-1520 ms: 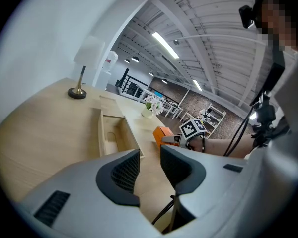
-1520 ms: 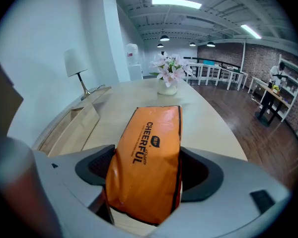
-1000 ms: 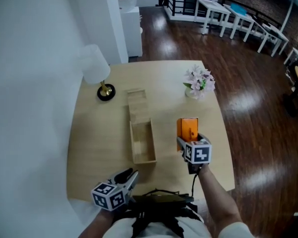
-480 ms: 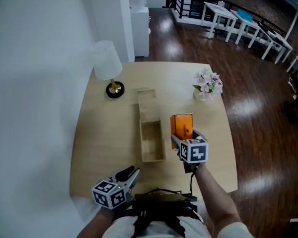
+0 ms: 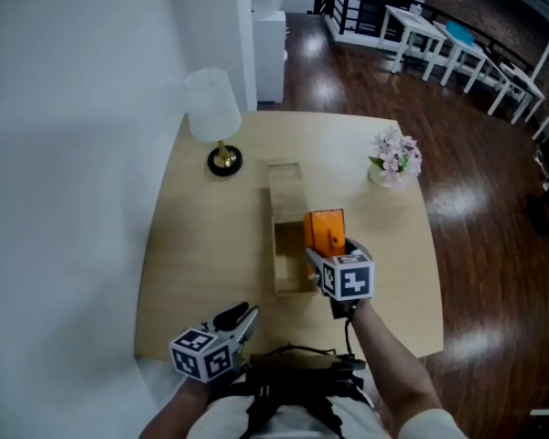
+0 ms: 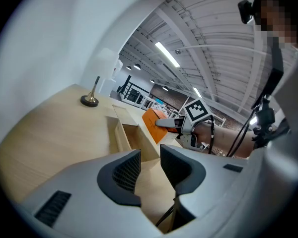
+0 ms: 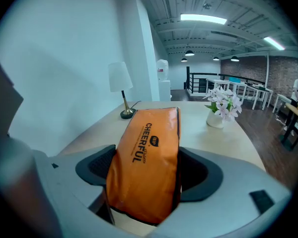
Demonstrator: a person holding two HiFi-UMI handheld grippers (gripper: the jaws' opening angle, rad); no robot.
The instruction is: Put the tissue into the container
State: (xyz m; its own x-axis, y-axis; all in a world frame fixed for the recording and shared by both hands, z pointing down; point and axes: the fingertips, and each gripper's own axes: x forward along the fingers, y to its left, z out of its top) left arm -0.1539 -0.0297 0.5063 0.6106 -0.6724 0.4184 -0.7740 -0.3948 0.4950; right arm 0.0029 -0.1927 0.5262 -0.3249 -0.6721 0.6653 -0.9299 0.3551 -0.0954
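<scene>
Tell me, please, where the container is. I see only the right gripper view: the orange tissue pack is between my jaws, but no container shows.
Observer: In the head view the wooden container lies on the table, just left of the tissue pack; the pack overlaps its right wall.
Operator: Is it open?
Observer: Yes, open at the top; what shows of its inside is bare wood.
Operator: And the left gripper?
Observer: The left gripper is at the table's near edge, jaws apart, nothing between them.
</scene>
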